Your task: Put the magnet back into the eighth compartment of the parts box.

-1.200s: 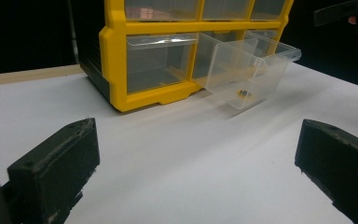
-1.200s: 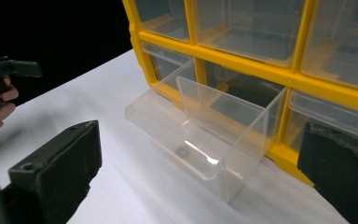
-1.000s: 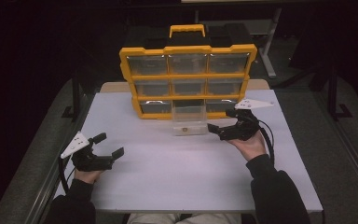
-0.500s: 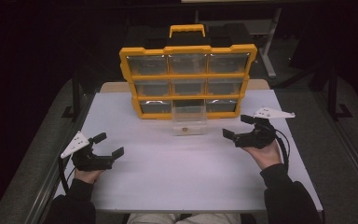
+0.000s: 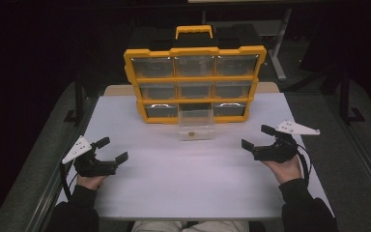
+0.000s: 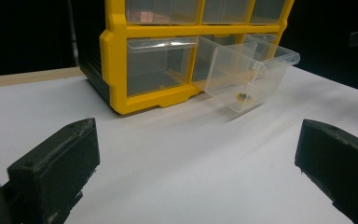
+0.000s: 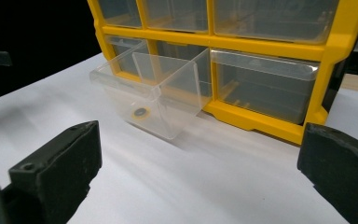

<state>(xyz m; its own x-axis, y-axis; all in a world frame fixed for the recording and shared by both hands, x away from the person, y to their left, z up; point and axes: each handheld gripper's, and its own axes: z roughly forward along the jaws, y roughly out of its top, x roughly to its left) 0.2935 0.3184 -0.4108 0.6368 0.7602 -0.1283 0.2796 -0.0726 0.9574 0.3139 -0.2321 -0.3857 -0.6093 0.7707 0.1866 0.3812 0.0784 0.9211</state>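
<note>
A: What could have gone wrong from there?

B: The clear drawer [image 5: 195, 126] stuck well out of the bottom row's middle slot in the yellow organizer [image 5: 193, 83], its front tipped down onto the white table [image 5: 188, 183]. I judged that a careless nudge from either side could have pulled it fully out or jammed it crooked, spilling what it held.

A: And what did it hold?

B: One small round piece [image 7: 141, 112], yellowish with a dark centre, lay at the drawer's near end. I couldn't tell what the other drawers held through their fronts.

A: Where were the grippers?

B: Both were low at the near side, well apart from the drawer. The left gripper [image 5: 110, 152] was at the near left and the right gripper [image 5: 256, 138] to the drawer's right; each had its jaws spread wide, holding nothing.
</note>
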